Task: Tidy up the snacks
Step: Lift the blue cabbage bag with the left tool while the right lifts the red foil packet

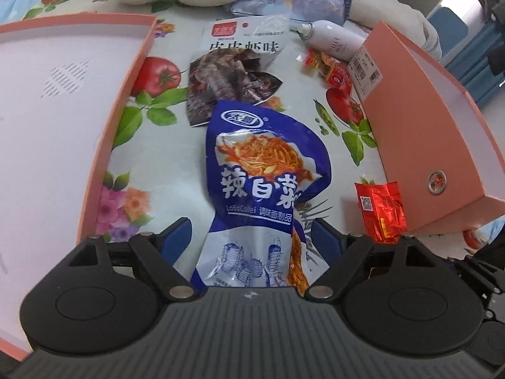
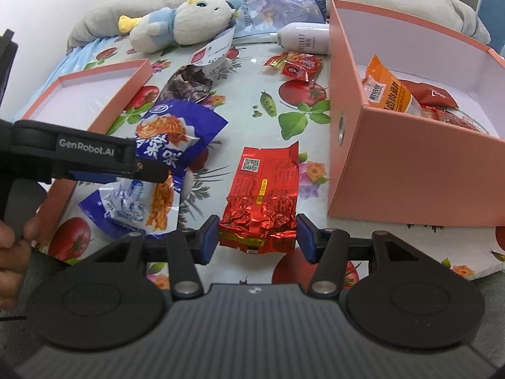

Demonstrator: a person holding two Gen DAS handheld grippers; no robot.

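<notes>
A blue snack bag with noodle artwork lies on the flowered tablecloth, lengthwise between the fingers of my left gripper. That gripper is open wide and its blue pads stand clear of the bag on both sides. In the right wrist view the same blue bag sits under the left gripper's finger. My right gripper is shut on the crumpled near end of a red foil packet, with a pad against each edge. The red packet sits just in front of the pink box.
The pink box holds an orange bag and other snacks. A shallow pink lid lies at the left. Farther back are a dark snack bag, small red packets, a white bottle and a plush toy. A hand shows at the left edge.
</notes>
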